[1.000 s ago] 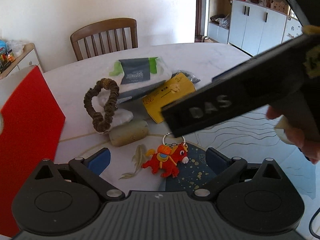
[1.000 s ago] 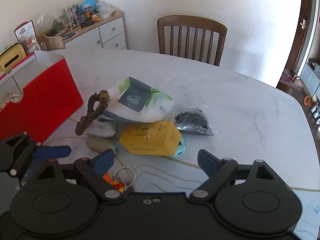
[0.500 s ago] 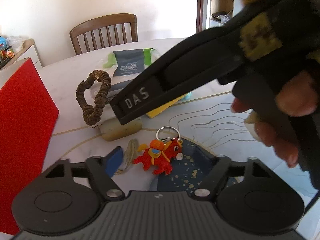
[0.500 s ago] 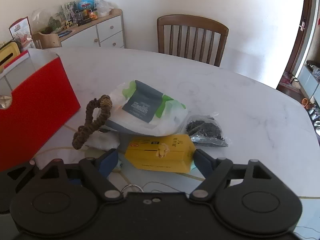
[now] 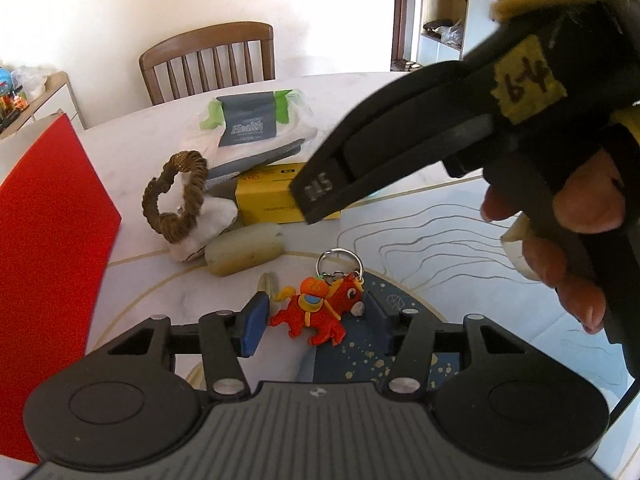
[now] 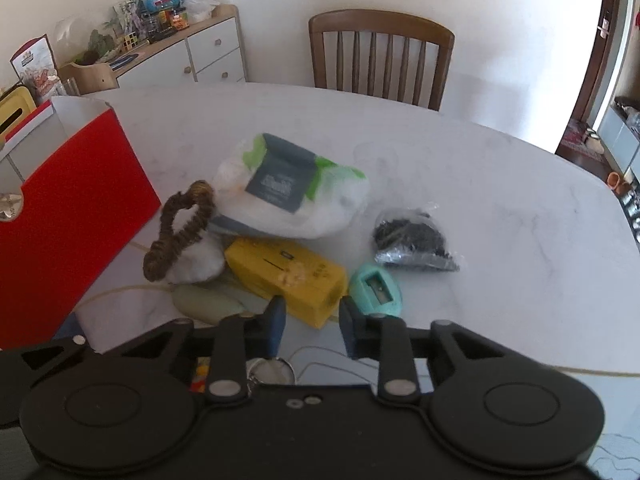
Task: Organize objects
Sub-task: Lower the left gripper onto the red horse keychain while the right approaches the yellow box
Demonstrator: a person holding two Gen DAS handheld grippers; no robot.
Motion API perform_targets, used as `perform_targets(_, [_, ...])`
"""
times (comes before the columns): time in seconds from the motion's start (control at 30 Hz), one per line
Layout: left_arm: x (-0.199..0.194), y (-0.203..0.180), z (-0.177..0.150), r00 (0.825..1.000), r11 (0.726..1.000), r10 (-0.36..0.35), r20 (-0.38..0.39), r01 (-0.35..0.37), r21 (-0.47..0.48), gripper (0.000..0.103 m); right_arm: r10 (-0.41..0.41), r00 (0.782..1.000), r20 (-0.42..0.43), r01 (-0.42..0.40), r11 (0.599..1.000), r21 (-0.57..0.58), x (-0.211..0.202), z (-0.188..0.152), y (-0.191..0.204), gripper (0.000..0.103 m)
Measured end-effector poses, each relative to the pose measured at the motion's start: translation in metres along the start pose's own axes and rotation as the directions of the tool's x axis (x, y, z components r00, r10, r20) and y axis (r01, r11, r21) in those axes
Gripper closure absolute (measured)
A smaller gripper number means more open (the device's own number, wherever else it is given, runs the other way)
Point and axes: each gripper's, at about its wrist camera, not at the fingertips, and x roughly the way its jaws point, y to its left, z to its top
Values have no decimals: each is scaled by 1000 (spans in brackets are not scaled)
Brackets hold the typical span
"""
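A red horse keychain (image 5: 316, 314) with a metal ring lies on the table between my left gripper's (image 5: 316, 324) blue pads. Those jaws are closing, and a sliver of space still shows on each side of the horse. In the right wrist view my right gripper (image 6: 312, 316) is closing on the near end of the yellow box (image 6: 280, 268), with its pads against both sides. That tool's black housing (image 5: 420, 140) and the hand (image 5: 580, 216) holding it cross above the left view.
An open red box (image 6: 60, 240) stands at the left. Behind the yellow box lie a wipes pack (image 6: 292, 196), a brown beaded ring (image 6: 180, 220), a pale oblong piece (image 5: 244, 250), a teal sharpener (image 6: 376, 284) and a black bag (image 6: 412, 240). A wooden chair (image 6: 380, 56) is at the table's far side.
Both pairs of jaws have narrowed, the left around the keychain and the right onto the yellow box's end. The right tool has pushed forward across the left view.
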Motion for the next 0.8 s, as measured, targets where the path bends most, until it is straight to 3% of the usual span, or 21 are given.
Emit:
perform_targets(0.07, [-3, 2, -1, 1000, 1000, -1, 2, 1, -7, 51, 25, 1000, 11, -25, 1000, 2, -5, 0, -1, 72])
perform_targets(0.17, [-7, 7, -2, 1000, 1000, -9, 8, 9, -15, 51, 55, 998, 37, -54, 998, -36, -12, 2, -1, 57])
perform_targets(0.23, [-11, 9, -3, 1000, 1000, -12, 10, 12, -20, 51, 57, 997, 60, -53, 997, -62, -15, 5, 0, 33])
perform_targets(0.53, [-17, 22, -6, 1000, 998, -18, 0, 18, -54, 51, 142, 990, 3, -138, 962, -236, 2, 16, 5, 42])
perform_targets(0.7, [-18, 28, -5, 1000, 997, -21, 1, 21, -69, 51, 130, 991, 21, -117, 941, -318, 10, 19, 11, 43])
perform_targets(0.8, [-17, 29, -3, 1000, 997, -20, 1, 20, -75, 51, 132, 991, -12, -128, 933, -335, 18, 21, 9, 44])
